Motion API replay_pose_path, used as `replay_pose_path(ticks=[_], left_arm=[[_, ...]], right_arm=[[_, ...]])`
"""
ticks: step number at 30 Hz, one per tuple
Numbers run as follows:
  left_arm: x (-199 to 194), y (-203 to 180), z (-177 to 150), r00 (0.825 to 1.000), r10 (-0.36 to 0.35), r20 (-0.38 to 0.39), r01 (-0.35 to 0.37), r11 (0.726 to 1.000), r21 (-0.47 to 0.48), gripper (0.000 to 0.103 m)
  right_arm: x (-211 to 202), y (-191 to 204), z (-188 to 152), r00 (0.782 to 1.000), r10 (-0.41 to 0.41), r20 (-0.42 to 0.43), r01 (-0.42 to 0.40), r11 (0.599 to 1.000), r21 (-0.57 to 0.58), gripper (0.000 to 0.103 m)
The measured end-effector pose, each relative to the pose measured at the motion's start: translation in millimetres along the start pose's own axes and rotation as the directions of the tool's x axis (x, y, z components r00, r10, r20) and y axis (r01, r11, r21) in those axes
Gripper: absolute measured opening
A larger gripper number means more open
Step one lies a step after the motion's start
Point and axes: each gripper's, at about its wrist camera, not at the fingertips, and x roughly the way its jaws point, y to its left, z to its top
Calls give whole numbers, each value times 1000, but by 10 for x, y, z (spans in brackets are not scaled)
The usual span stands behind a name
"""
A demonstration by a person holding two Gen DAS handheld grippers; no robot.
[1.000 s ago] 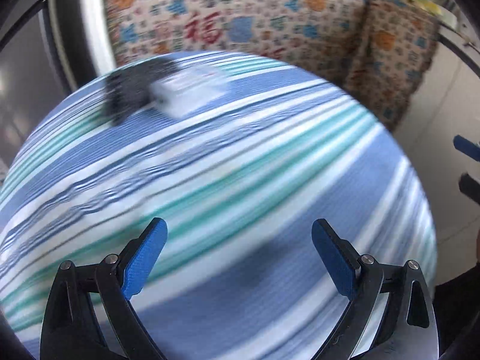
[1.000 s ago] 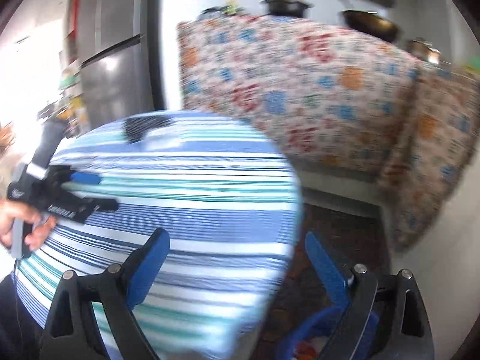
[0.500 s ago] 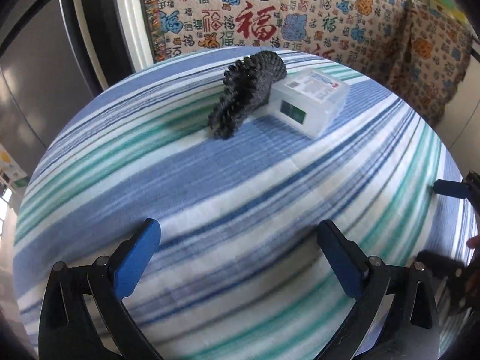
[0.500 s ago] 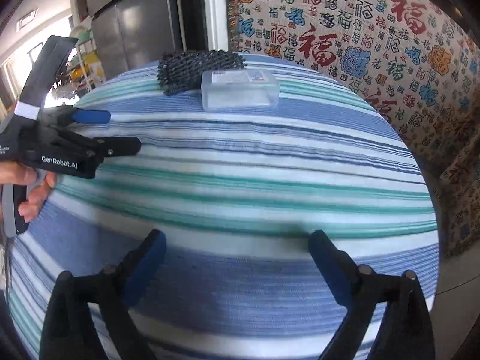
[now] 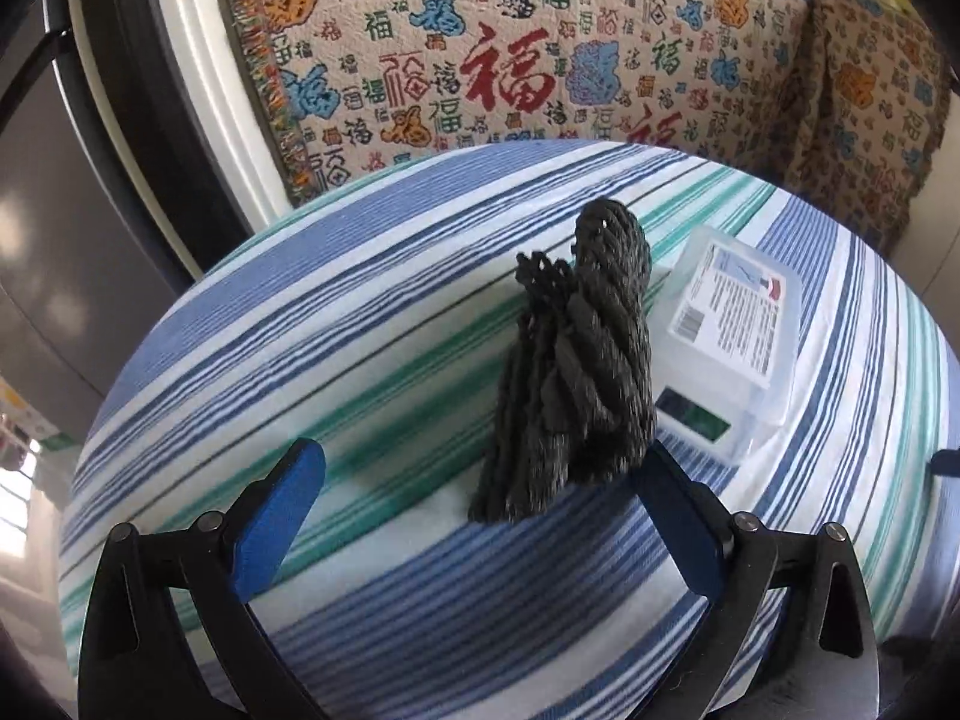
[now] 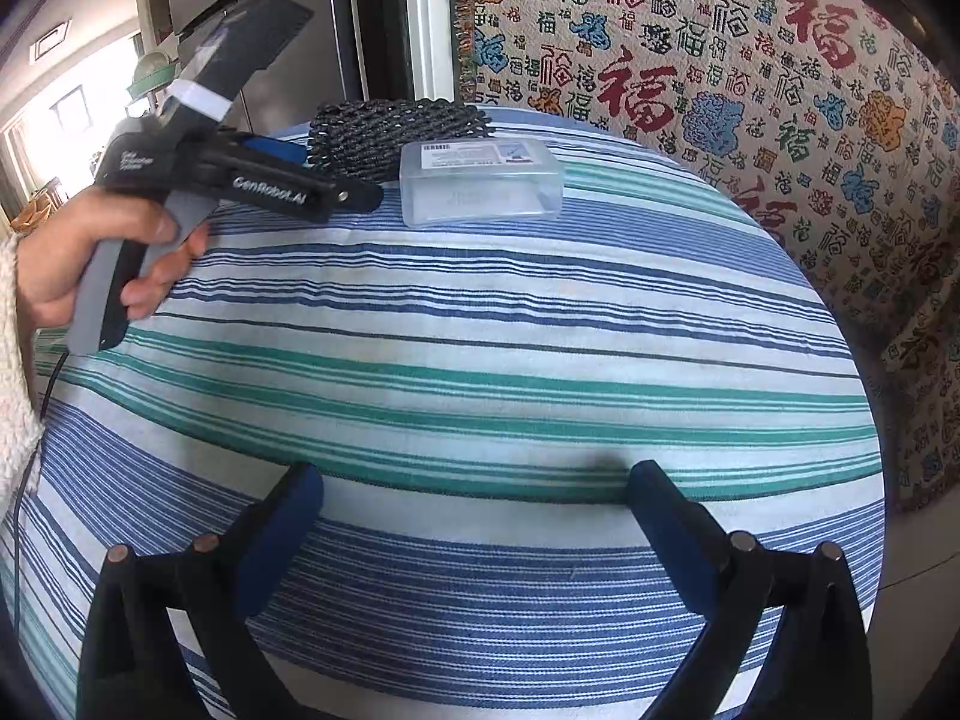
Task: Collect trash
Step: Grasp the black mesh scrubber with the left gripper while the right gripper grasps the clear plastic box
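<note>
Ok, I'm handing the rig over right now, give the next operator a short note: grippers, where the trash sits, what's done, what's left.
Left gripper: open, empty, low over the striped tablecloth, right at the near end of the black mesh bundle.
Right gripper: open, empty, over the near part of the table, far from both items.
The clear plastic box lies beside the bundle, on the table's far side.
Done: nothing collected yet.
Left: grip the bundle with the left gripper, then take the box. No bin shows in either view now.
</note>
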Motion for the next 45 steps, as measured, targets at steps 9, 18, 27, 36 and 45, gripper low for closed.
replay_pose_path(ticks=[9,18,27,36,45], left_arm=[[-198,42,-129,993,-108,46,109,993,-42,9],[-925,223,-969,998,60,-33,-68,937,-342,9],[-1009,15,-1293,997,78,-21,-81,950,-302,85],[-956,-37,-1243,997,71,-38,-78,961,-265,95],[-904,-66,-1206,994,90,-57,-102,959,-265,101]], right_arm=[[13,-1,3,1000,-1,1,1,1000,0,103],[-6,-19,81,1000,-13,-2,13,1000,17,103],[335,111,699,996,-84,-42,89,987,132,103],[771,-93,1162,980,-194,-46,198,916,348,103],[470,-727,560,958,-274,-87,280,824,492,103]])
